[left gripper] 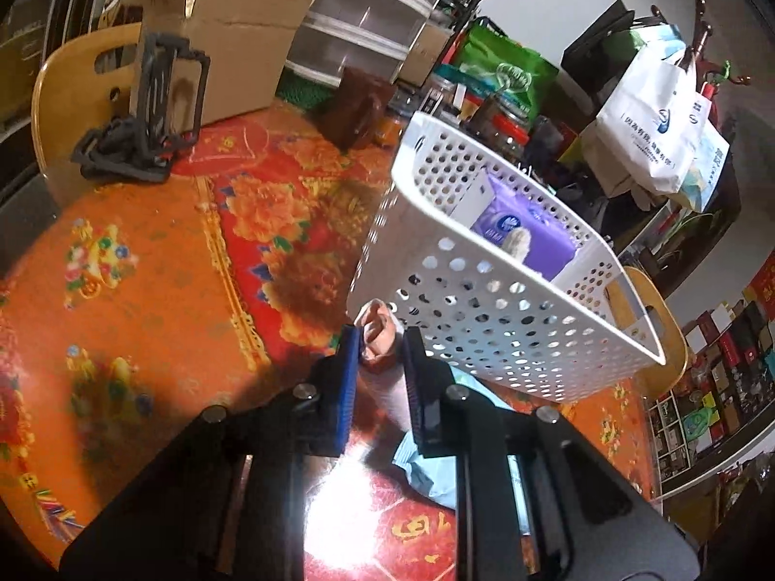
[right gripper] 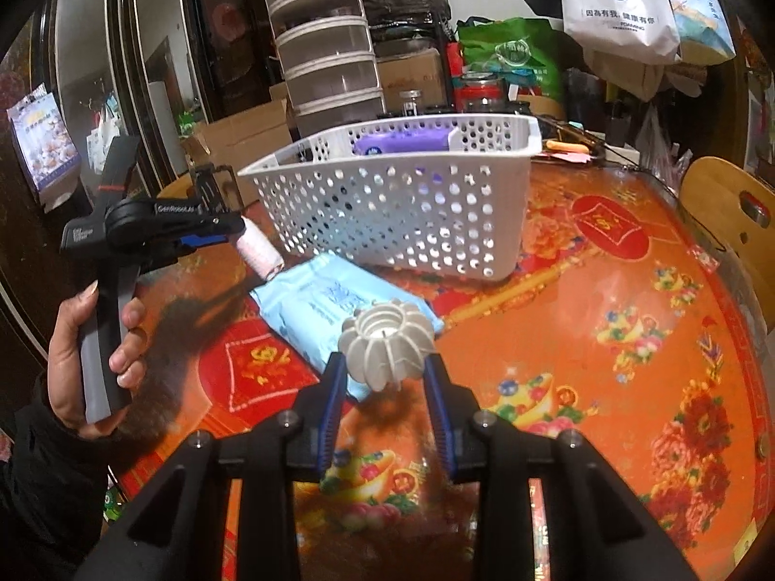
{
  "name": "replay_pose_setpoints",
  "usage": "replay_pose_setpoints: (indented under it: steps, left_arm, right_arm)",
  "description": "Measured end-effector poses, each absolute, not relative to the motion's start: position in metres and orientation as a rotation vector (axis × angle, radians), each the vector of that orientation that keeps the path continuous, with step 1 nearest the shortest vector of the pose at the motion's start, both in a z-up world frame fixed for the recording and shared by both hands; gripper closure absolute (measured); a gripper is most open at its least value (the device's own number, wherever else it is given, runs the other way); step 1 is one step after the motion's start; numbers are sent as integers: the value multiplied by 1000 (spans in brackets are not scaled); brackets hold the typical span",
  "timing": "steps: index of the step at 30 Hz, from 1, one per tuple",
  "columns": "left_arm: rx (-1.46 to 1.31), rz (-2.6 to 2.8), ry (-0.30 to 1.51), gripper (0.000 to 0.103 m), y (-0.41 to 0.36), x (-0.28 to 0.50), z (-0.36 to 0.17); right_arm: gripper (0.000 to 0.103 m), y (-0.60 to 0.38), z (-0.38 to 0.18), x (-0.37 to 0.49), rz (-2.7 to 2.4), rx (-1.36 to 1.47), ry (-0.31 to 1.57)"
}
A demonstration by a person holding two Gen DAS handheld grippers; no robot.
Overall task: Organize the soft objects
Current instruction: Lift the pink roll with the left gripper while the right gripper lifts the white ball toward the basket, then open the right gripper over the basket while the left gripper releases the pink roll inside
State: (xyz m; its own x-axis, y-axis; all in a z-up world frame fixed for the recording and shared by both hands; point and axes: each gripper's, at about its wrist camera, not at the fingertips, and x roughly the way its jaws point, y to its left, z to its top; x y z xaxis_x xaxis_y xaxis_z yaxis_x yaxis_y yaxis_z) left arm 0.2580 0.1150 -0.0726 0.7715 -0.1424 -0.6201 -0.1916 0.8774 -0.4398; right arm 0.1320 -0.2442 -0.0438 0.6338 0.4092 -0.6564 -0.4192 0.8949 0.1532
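My left gripper [left gripper: 380, 339] is shut on a small pink-and-white roll [left gripper: 378, 331], held above the table beside the near wall of a white perforated basket [left gripper: 484, 290]. A purple tissue pack [left gripper: 518, 232] lies inside the basket. The right wrist view shows the same left gripper [right gripper: 237, 232], held by a hand [right gripper: 92, 339], with the roll [right gripper: 259, 249] sticking out of its pads. My right gripper [right gripper: 386, 363] is shut on a white ribbed, pumpkin-shaped soft object [right gripper: 387, 346], lifted over a light blue wipes pack [right gripper: 329, 305] that lies in front of the basket [right gripper: 402, 203].
The table [right gripper: 605, 290] has a glossy orange-red floral cloth. A black frame stand [left gripper: 164, 92] and a cardboard box [left gripper: 232, 48] sit at its far left. Stacked clear drawers [right gripper: 329, 58], jars and bags crowd the back. Wooden chairs [right gripper: 726, 213] stand at the edges.
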Motion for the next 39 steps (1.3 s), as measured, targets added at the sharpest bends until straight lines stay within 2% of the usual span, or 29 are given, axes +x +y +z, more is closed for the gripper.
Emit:
replay_pose_setpoints:
  steps: [10,23,31,39]
  left_arm:
    - [-466,10,624,86,111,230,-41]
    - [-425,-44,526,86,101,202,22]
    - [-402,-44,525,86,90,232,48]
    - [-402,-27,600,86,88,298,46]
  right_arm:
    - [72,-249,-25,140,467,-5,704]
    - [72,-247,28,171,485,-11,617]
    - [72,-246,53,210,485,6,607]
    - [72,-240,46,259,464,17,657]
